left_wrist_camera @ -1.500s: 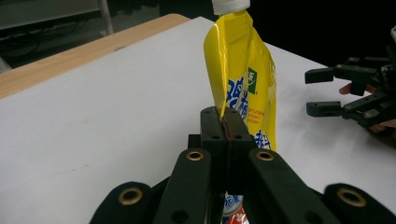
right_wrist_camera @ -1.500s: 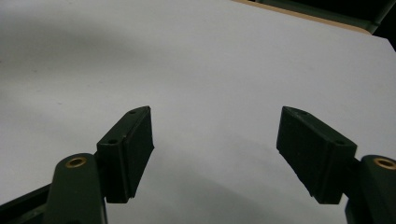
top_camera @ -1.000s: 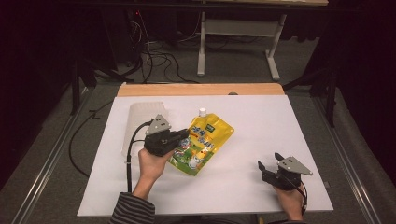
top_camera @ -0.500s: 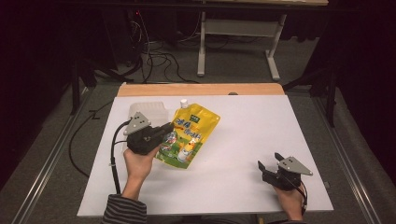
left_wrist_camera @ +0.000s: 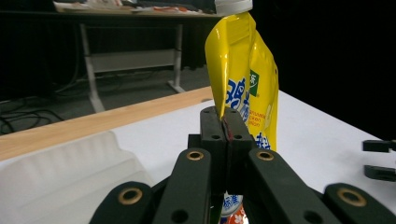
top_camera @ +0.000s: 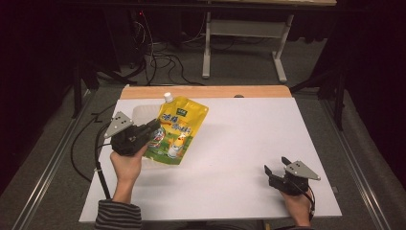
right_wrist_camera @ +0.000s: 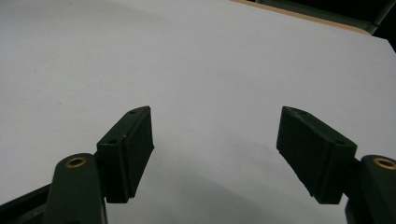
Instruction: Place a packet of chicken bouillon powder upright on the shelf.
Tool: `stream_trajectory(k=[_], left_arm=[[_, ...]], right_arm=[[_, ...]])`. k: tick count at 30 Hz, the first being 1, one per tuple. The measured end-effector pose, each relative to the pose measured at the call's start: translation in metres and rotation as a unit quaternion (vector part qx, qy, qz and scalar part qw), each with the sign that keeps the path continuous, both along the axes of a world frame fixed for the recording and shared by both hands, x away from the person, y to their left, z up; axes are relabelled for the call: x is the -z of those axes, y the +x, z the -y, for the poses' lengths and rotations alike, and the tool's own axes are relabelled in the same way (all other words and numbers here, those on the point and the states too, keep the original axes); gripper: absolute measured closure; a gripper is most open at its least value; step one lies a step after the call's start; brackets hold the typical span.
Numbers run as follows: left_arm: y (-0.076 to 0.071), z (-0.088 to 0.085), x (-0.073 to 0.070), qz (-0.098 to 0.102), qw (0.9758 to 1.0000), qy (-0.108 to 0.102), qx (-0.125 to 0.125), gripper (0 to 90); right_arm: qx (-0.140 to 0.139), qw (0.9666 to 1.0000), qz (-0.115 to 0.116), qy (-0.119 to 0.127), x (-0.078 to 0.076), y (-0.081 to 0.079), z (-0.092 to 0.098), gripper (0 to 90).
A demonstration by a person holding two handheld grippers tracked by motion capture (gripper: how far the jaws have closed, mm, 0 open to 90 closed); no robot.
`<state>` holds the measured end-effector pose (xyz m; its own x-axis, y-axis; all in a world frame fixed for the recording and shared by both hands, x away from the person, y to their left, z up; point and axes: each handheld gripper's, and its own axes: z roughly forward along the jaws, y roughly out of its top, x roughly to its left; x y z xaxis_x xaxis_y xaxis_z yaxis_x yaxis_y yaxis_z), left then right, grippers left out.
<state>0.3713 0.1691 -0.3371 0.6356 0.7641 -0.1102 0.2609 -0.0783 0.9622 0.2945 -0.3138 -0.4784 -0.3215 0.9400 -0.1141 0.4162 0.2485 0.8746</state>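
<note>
Left gripper (top_camera: 154,130) pinches yellow pouch (top_camera: 179,129) edge; right gripper (top_camera: 276,167) spread, well apart

Left gripper (top_camera: 154,130) jaws clamped together; right gripper (top_camera: 275,165) jaws spread wide.

yellow spouted pouch (top_camera: 181,128) with white cap, seemingly lifted off table, pinched at its edge

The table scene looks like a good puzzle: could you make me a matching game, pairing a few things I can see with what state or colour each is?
Things:
1. left gripper
2. right gripper
3. pouch
4. cap

States:
A. white
B. jaws spread, nothing between them
C. yellow, pinched at its edge
D. jaws closed on the pouch

Pairs: 1-D, 2-B, 3-C, 4-A
</note>
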Motion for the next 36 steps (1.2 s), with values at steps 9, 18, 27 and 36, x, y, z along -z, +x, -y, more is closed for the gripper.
stream_trajectory(k=[9,18,27,36], left_arm=[[0.002,-0.017,0.002,0.008,0.9993,0.0,-0.037,89.7],[0.007,-0.033,0.004,0.005,0.9976,-0.006,-0.069,89.7],[0.015,-0.038,0.012,0.001,0.9956,0.013,-0.092,89.4],[0.023,-0.035,0.025,-0.009,0.9941,0.035,-0.102,88.9]], right_arm=[[0.0,1.0,-0.001,-0.006,0.0,0.0,-0.001,27.6],[0.0,1.0,0.0,-0.002,0.0,0.0,0.0,27.6],[0.0,1.0,-0.002,-0.003,0.0,0.0,0.0,27.6],[-0.001,1.0,-0.003,-0.003,0.0,0.0,0.0,27.6]])
